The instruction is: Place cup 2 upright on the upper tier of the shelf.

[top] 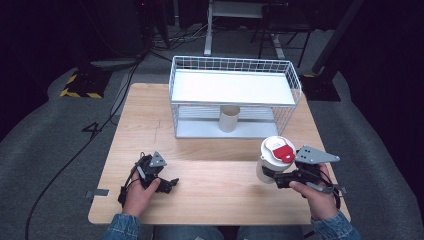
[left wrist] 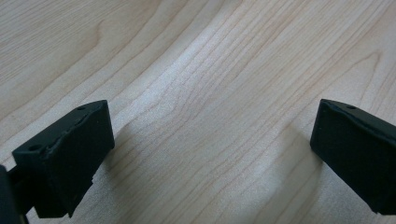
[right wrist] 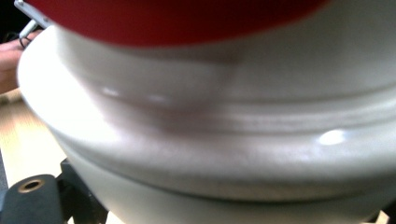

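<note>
Tabletop (top: 210, 175) of pale wood carries everything here, and the wire rack (top: 235, 97) serves as the landmark for the rest. White wire rack, set at the far middle of the tabletop, has a solid white upper shelf and a lower shelf under it. On that lower shelf, about at the middle of the rack's front, stands a small beige cup (top: 229, 118), upright.

In front of the rack and toward its right end, well apart from it, is the white container (top: 274, 159) with a red and white lid. It is upright or nearly so at the near right of the tabletop; whether its base rests on the wood cannot be told. The right gripper (top: 272, 175) has its jaws clenched on the container's lower body from the near right side, a hand behind them. In the right gripper view the container's (right wrist: 224, 154) white wall and rim are pressed close to the camera, with the red of the lid above.

In front of the rack's left end, near the tabletop's front edge, the left gripper (top: 167, 184) lies low over bare wood. In the left gripper view its jaws stand wide apart, released, with only wood grain (left wrist: 210, 116) between them.
</note>
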